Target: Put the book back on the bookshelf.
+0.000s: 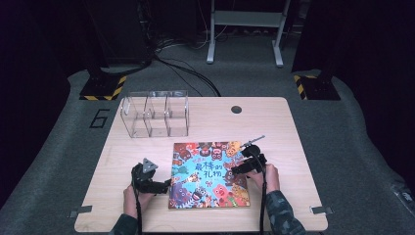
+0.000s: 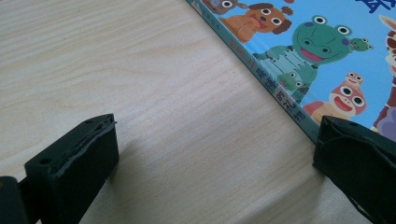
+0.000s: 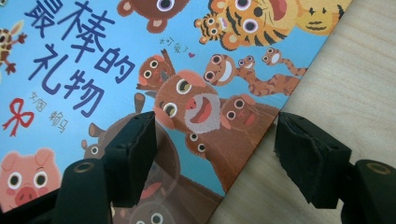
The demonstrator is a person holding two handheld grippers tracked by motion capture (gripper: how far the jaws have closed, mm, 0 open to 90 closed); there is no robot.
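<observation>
One picture book (image 1: 209,174) lies flat near the table's (image 1: 274,122) front edge. Two grippers flank it: the left gripper (image 1: 155,185) gapes beside its spine, the right gripper (image 1: 244,165) stands apart (straddling its right edge).

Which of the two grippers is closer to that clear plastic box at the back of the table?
Left. The left gripper sits beside the picture book's left edge, nearly straight below the clear divided box. The right gripper is over the book's right side, farther across.
</observation>
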